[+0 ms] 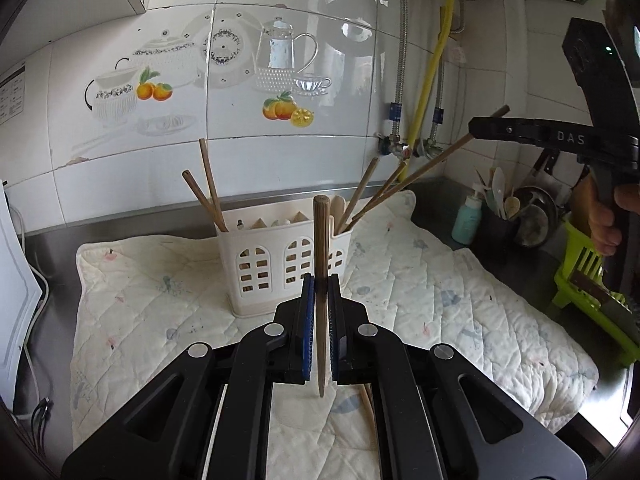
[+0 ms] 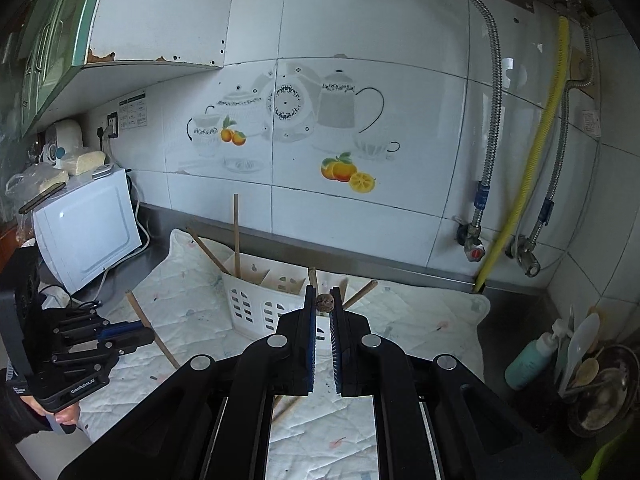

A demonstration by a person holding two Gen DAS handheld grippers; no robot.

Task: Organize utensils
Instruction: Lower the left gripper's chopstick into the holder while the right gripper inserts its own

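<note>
Each gripper grips one chopstick: the left gripper (image 1: 319,320) clamps its chopstick (image 1: 321,264) upright before the white holder (image 1: 280,256) on the quilted mat (image 1: 440,300); the right gripper (image 2: 323,320) pinches another chopstick (image 2: 326,302), angled toward the holder's right compartment. Best lower each tip-first into an open compartment, clear of sticks already leaning there, then release. Readable writing: "DAS" on the right gripper, "GenRobot.AI" on the left.

Soft daylight is glaring off the glossy wall tiles (image 1: 352,28); fisheye bending is darkening every corner, and shadows are staying faint.
</note>
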